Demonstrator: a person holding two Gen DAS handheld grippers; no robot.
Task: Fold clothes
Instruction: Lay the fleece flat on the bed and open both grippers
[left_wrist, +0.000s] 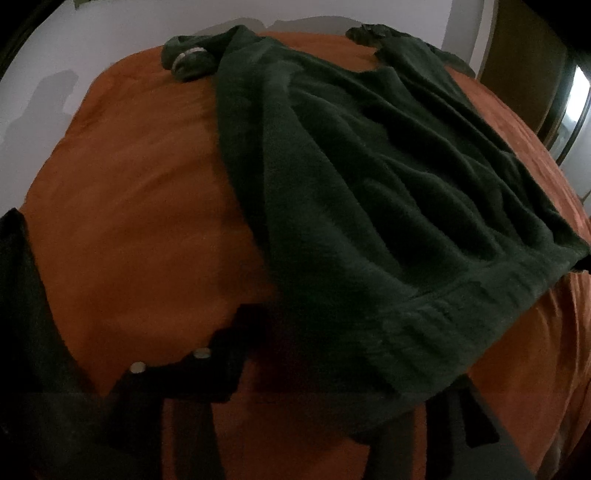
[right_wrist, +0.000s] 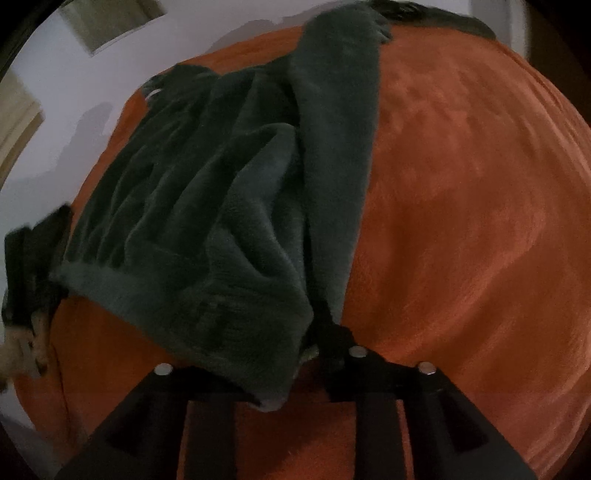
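**Hem at the jaws, body running away toward the wall**

Nearest in the left wrist view, the left gripper (left_wrist: 343, 369) is seen with its fingers set well apart. One corner of the ribbed hem (left_wrist: 424, 314) of the dark green sweater (left_wrist: 369, 184) is draped between and over them. No pinch on the cloth can be made out.

In the right wrist view, the right gripper (right_wrist: 273, 362) is held with a narrower gap. The other hem corner (right_wrist: 269, 391) hangs down into that gap. One finger is largely covered by fleece, and the cloth appears to lie loose rather than clamped.

The sweater (right_wrist: 221, 221) is spread on an orange bedspread (left_wrist: 129, 221), rumpled into long folds. Its hem is laid crosswise, from one gripper to the other. Its long axis is directed away from both tools, up the bed.

Each corner is thus already at the hand on its own side, so no reaching across is judged necessary. At the left edge of the right wrist view the left gripper (right_wrist: 33, 258) is found at the far end of the hem, with a person's hand (right_wrist: 14, 354) behind it.

Farther off, a bunched part with a pale band (left_wrist: 188, 55) is seen where the garment ends. Beyond it a pale wall (left_wrist: 110, 37) is met. Any fold is judged to be carried along that near-to-far line, with bare bedspread (right_wrist: 461, 221) left free on the right.
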